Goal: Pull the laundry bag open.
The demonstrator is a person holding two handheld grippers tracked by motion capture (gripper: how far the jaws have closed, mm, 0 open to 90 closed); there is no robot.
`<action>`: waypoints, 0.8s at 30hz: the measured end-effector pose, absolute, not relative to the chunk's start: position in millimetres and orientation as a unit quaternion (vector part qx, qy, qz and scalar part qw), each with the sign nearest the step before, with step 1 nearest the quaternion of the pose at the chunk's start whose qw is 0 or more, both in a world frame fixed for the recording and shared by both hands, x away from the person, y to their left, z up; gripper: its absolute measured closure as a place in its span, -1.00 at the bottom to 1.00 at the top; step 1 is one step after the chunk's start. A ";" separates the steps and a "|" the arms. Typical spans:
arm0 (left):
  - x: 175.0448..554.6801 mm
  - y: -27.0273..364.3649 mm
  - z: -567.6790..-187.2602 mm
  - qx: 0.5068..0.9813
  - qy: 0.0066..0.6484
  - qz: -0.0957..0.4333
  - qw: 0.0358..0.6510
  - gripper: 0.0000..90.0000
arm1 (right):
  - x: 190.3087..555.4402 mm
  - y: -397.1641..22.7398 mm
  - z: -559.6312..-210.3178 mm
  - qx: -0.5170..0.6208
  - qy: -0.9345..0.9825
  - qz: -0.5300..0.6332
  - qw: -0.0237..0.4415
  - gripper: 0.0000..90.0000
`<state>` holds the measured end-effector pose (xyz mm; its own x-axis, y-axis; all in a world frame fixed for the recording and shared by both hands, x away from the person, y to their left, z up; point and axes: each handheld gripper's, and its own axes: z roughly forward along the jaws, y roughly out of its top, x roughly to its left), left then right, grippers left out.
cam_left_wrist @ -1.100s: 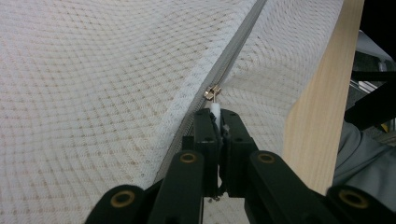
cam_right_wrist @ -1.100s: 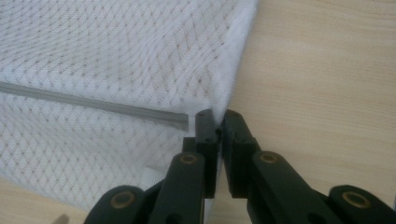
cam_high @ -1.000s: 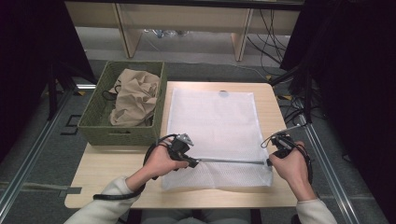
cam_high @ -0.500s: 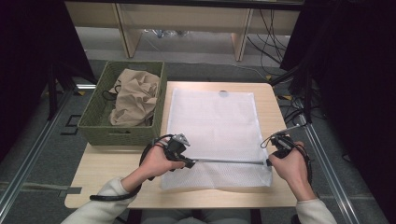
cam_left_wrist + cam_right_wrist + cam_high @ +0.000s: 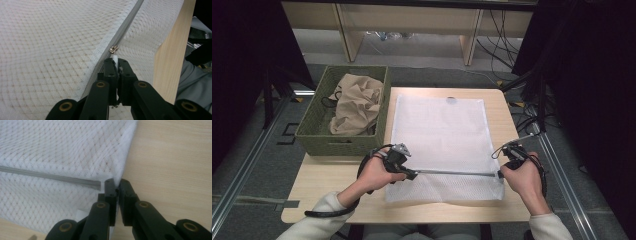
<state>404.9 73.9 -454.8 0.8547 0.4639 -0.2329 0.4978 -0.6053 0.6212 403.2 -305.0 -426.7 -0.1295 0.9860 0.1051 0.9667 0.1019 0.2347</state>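
A white mesh bag (image 5: pixel 442 130) lies flat on the wooden table (image 5: pixel 332 182). A grey zipper (image 5: pixel 457 173) runs across it near the front edge. My left gripper (image 5: pixel 412 174) is shut on the white zipper pull (image 5: pixel 114 58), just behind the metal slider, with the zipper tape (image 5: pixel 127 23) running away ahead. My right gripper (image 5: pixel 501 174) is shut on the bag's edge (image 5: pixel 120 167) at the zipper's right end (image 5: pixel 96 185). The mesh is lifted slightly and pulled taut between the two grippers.
A green woven basket (image 5: pixel 312 125) stands left of the bag at the table's left edge and holds a crumpled beige cloth (image 5: pixel 357 102). Bare table shows along the front left and down the right side (image 5: pixel 172 170). Cables lie on the floor to the right.
My left gripper has slid a little to the left along the zipper line, so more dark zipper shows between the grippers. The right gripper has stayed put.
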 end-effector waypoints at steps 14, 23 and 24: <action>403.4 86.8 -455.7 0.895 0.276 -0.020 0.351 0.93 | 402.8 -306.5 -426.2 0.658 0.742 0.119 0.047 0.92; 402.3 95.3 -455.8 0.893 0.284 -0.018 0.350 0.93 | 401.7 -303.7 -424.7 0.677 0.726 0.118 0.033 0.92; 402.1 95.9 -455.9 0.892 0.284 -0.019 0.350 0.93 | 401.7 -303.4 -424.7 0.677 0.726 0.115 0.035 0.92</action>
